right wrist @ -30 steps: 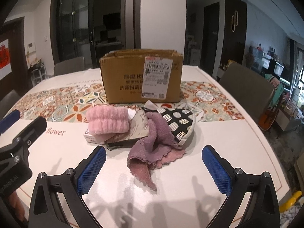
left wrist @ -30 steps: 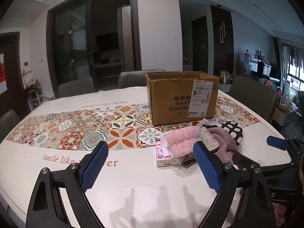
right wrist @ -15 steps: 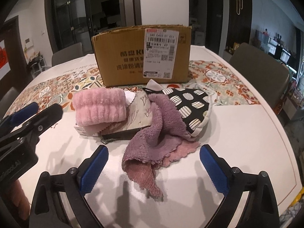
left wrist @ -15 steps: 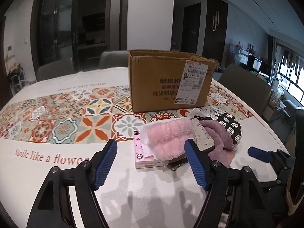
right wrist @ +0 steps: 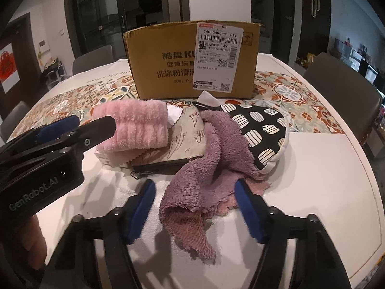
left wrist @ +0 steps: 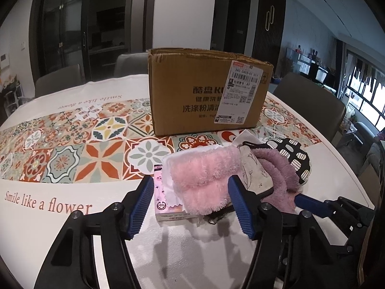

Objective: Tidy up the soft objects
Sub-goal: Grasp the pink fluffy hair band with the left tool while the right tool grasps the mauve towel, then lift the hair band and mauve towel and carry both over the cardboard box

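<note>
We see a table point(left wrist: 336, 159) with a tiled runner bearing a cardboard box point(left wrist: 192, 96); just in front lies a heap of soft things. Our left gripper point(left wrist: 191, 202) spreads wide around the pink towel point(left wrist: 204, 175), which lies on a small packet point(left wrist: 166, 204). Our right gripper point(right wrist: 195, 209) gapes around the purple cloth point(right wrist: 204, 180), beside a spotted pouch point(right wrist: 262, 132).

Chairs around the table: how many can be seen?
3. One chair directly behind the cardboard box, a second chair further left, a third chair on the right side. Others may be hidden.
</note>
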